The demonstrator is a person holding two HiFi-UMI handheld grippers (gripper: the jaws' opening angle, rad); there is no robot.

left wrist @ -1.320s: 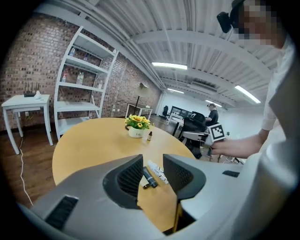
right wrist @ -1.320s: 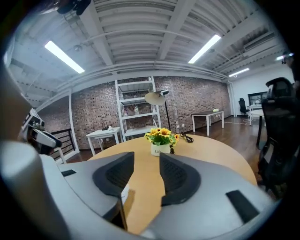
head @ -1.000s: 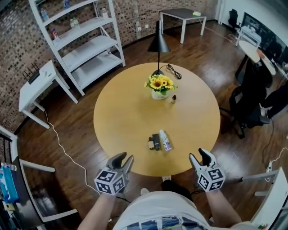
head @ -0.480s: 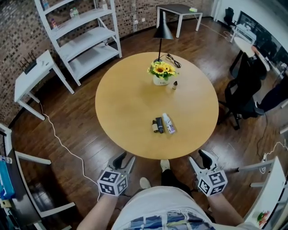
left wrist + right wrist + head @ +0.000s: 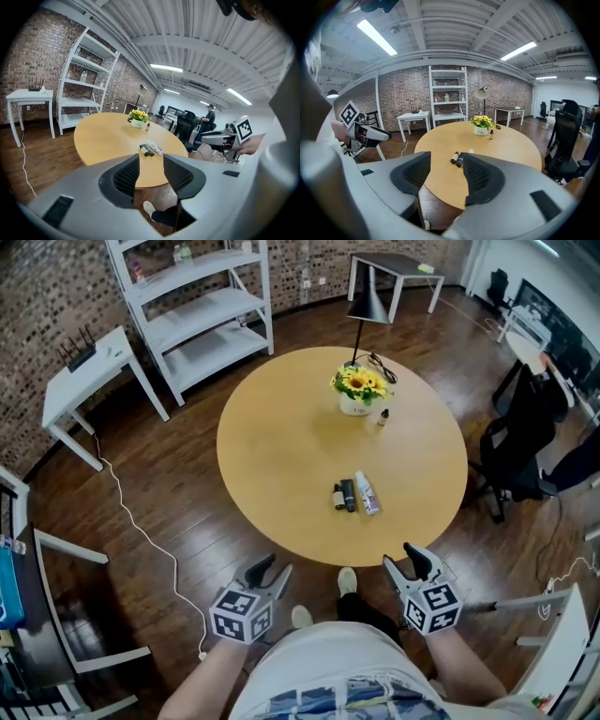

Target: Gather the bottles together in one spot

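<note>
Three bottles lie side by side on the round wooden table (image 5: 272, 446): a small brown bottle (image 5: 337, 497), a dark bottle (image 5: 348, 495) and a white bottle (image 5: 367, 493). A tiny dropper bottle (image 5: 382, 417) stands apart beside the sunflower pot (image 5: 357, 392). My left gripper (image 5: 269, 570) and right gripper (image 5: 404, 562) are held off the table's near edge, over the floor, both open and empty. The lying bottles (image 5: 150, 149) show beyond the left jaws, and in the right gripper view two bottles (image 5: 457, 159) show between the jaws, far off.
A black lamp (image 5: 367, 307) stands behind the flowers. A white shelf unit (image 5: 202, 306) and small white table (image 5: 89, 362) are at the back left. An office chair (image 5: 525, 442) stands at the right. A white cable (image 5: 150, 540) runs over the floor on the left.
Both grippers have drawn back from the table's near edge and now hang over the floor. The bottles have not moved on the table.
</note>
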